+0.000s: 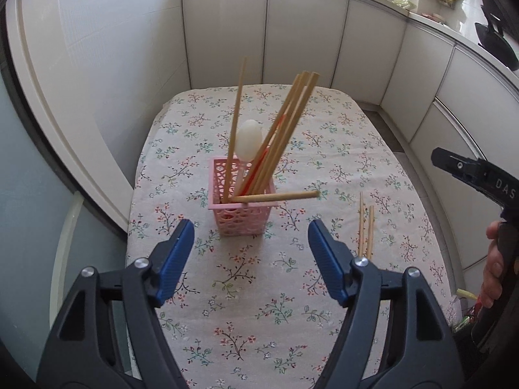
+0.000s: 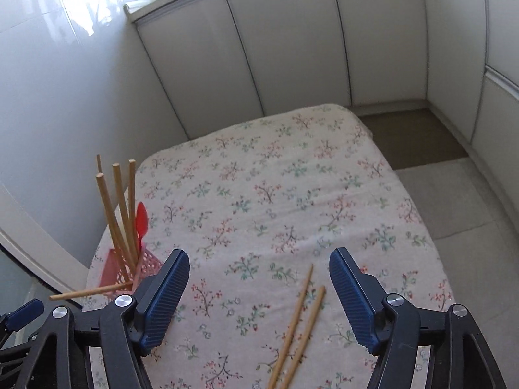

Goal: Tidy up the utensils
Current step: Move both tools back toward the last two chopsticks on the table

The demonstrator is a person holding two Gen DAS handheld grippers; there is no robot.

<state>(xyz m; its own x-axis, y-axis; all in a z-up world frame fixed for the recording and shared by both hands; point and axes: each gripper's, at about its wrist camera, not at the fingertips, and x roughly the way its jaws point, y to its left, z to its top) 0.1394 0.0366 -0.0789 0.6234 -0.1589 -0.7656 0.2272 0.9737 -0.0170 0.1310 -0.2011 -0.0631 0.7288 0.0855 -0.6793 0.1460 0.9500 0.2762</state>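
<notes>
A pink perforated basket (image 1: 241,217) stands on the floral tablecloth (image 1: 259,291) and holds several wooden chopsticks (image 1: 288,129), a white spoon (image 1: 249,142) and a red utensil (image 1: 262,159). One chopstick (image 1: 275,197) leans out low over its rim to the right. My left gripper (image 1: 251,230) is open just in front of the basket, nothing between its pads. Two loose chopsticks (image 2: 300,327) lie on the cloth between the jaws of my open right gripper (image 2: 259,259), not touched. The same pair of chopsticks (image 1: 366,231) lies right of the basket (image 2: 129,272) in the left wrist view.
White cabinet doors (image 1: 301,32) wall in the table at the back and right. A glossy white wall (image 2: 48,97) runs along the left. Tiled floor (image 2: 454,194) lies right of the table. A hand (image 1: 494,272) holds the right gripper's body (image 1: 470,171) at the right edge.
</notes>
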